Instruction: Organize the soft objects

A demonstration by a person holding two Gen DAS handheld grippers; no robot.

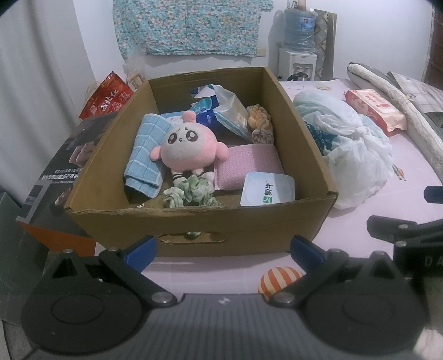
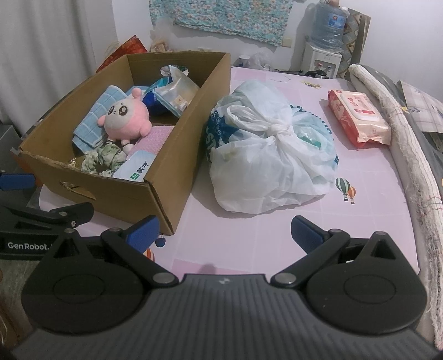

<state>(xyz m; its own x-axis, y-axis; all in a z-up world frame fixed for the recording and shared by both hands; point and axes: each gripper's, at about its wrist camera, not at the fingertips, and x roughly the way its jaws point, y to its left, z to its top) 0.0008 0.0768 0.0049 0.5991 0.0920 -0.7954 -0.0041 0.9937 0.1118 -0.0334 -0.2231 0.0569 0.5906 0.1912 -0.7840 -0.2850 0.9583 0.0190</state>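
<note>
**Q:** What is lying on the surface?

**A:** A pink patterned sheet (image 2: 277,229) is covering the bed, printed with small hot-air balloons. A cardboard box (image 1: 249,229) is sitting on it at the left, and a knotted white plastic bag (image 2: 265,155) is resting just beside the box's right wall. A red pack of wipes (image 2: 358,119) is lying farther right, near a rolled pale blanket (image 2: 409,155) running along the bed's edge.

**Q:** And the soft things?

**A:** A pink plush toy (image 1: 185,146) is sitting in the middle of the box, leaning on a folded blue towel (image 1: 146,155). A pink cloth (image 1: 249,163), a green scrunchie (image 1: 191,192) and a white tissue pack (image 1: 265,191) are crowding the front. An orange striped ball (image 1: 279,279) is lying outside on the sheet, in front of the box.

**Q:** The claws?

**A:** The left claw (image 1: 221,249) is hanging released, jaws spread wide, facing the box's front wall. The right claw (image 2: 224,229) is also gaping, empty, over the bare sheet.

**Q:** The room behind?

**A:** A floral cloth (image 1: 191,25) is hanging on the white wall, a water dispenser (image 1: 299,38) is standing in the corner, and a red gift bag (image 1: 106,97) is showing behind the box.
</note>
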